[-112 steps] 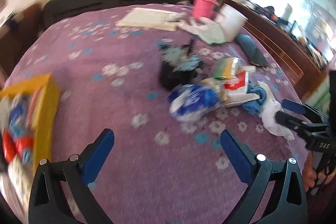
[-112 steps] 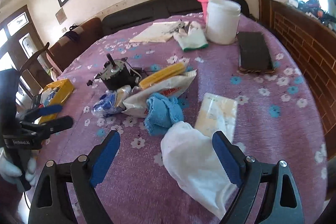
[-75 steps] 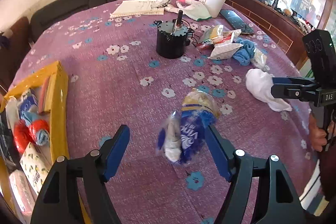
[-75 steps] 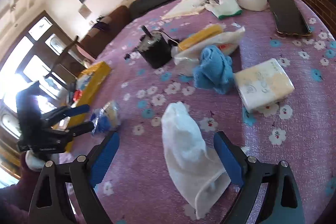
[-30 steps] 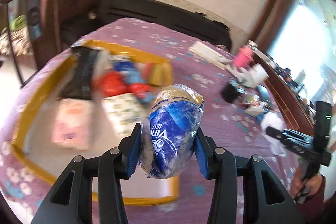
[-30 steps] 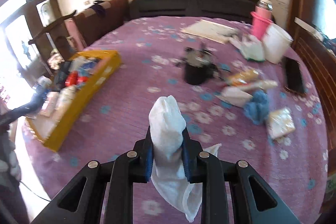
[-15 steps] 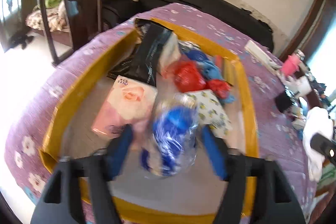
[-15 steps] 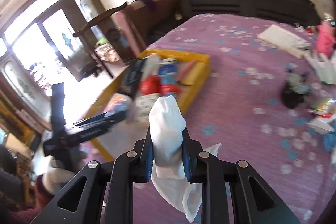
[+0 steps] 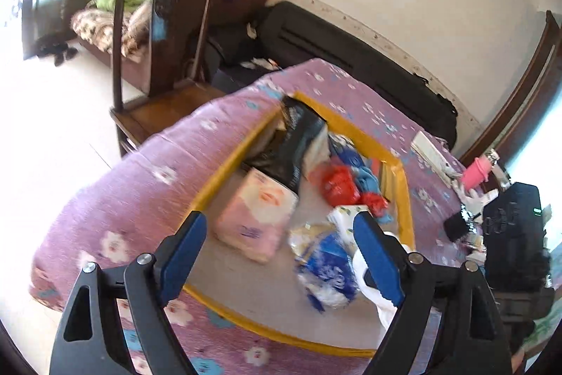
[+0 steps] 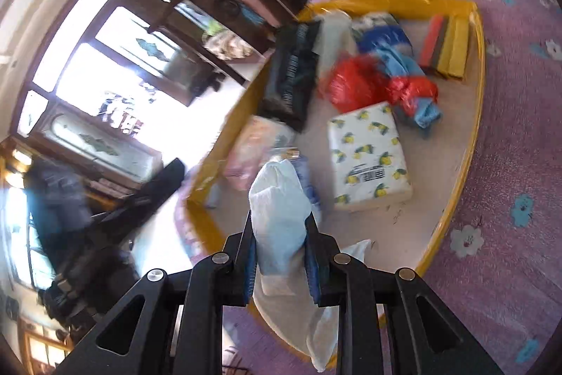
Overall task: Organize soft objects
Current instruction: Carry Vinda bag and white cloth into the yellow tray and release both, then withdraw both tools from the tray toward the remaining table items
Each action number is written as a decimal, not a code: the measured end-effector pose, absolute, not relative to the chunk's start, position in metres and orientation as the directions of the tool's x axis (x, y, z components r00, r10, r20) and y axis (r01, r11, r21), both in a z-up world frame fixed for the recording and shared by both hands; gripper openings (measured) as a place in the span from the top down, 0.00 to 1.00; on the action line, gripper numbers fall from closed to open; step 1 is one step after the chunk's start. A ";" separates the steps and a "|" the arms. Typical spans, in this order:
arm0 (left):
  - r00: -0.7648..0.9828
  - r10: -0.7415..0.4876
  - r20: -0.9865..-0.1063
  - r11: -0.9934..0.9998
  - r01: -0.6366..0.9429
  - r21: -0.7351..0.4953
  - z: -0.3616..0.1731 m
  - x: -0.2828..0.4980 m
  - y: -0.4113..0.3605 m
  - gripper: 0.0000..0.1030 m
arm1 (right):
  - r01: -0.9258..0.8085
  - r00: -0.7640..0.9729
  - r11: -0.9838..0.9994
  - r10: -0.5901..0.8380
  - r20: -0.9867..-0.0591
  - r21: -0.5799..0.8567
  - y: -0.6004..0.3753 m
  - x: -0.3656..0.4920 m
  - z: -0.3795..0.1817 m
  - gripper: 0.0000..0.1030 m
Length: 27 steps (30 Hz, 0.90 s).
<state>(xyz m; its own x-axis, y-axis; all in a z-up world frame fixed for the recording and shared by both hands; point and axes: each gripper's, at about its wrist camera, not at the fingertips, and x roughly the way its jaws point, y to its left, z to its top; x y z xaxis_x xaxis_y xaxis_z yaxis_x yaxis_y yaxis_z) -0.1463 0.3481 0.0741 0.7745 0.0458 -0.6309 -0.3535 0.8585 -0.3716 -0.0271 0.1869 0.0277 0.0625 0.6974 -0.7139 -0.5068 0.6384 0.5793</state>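
Our white cloth (image 10: 281, 206) stands pinched upright in the right tongs (image 10: 281, 264), its long axis running up from the jaws, tail hanging below, over the near rim of the yellow tray (image 10: 467, 143) on the counter (image 10: 520, 129). Our left tongs (image 9: 281, 252), spread and just opened, stand above the blue-and-white packet (image 9: 326, 262) lying in the tray.

The tray (image 9: 400, 195) is yellow-rimmed on a purple cloth (image 9: 147, 188) with white and blue flowers. In the tray lie a pink pack (image 9: 256, 217), a lemon-print pack (image 10: 368, 153), a black bag (image 9: 291, 143) and red bags (image 10: 354, 83).
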 end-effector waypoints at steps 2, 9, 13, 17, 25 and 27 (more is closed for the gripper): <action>0.775 0.084 -0.627 0.869 -0.364 -0.334 0.077 -0.147 0.347 0.17 | -0.509 0.126 0.687 0.656 -0.744 0.519 0.193 -0.019 0.024 0.79; 0.745 0.245 -0.620 0.890 -0.426 -0.161 0.079 -0.146 0.330 0.17 | -0.538 0.222 0.734 0.599 -0.770 0.416 0.204 -0.018 0.033 0.61; 0.717 0.325 -0.617 0.880 -0.469 -0.081 0.082 -0.147 0.322 0.10 | -0.557 0.277 0.729 0.614 -0.739 0.397 0.191 -0.031 0.048 0.38; 0.701 0.382 -0.602 0.872 -0.490 -0.017 0.087 -0.149 0.310 0.10 | -0.560 0.332 0.742 0.608 -0.721 0.369 0.159 -0.042 0.059 0.35; 0.692 0.422 -0.585 0.881 -0.465 0.086 0.096 -0.148 0.273 0.07 | -0.517 0.405 0.771 0.602 -0.688 0.370 0.097 -0.057 0.067 0.30; 0.695 0.425 -0.580 0.886 -0.451 0.109 0.098 -0.148 0.262 0.07 | -0.498 0.416 0.777 0.604 -0.680 0.385 0.080 -0.059 0.068 0.30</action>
<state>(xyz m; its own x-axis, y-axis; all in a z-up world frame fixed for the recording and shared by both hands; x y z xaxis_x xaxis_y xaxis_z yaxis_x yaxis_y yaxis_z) -0.1484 0.2621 0.0983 0.6949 0.4249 -0.5802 -0.4508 0.8859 0.1089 -0.0592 0.0803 0.0685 0.4162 0.6036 -0.6800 -0.4983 0.7770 0.3847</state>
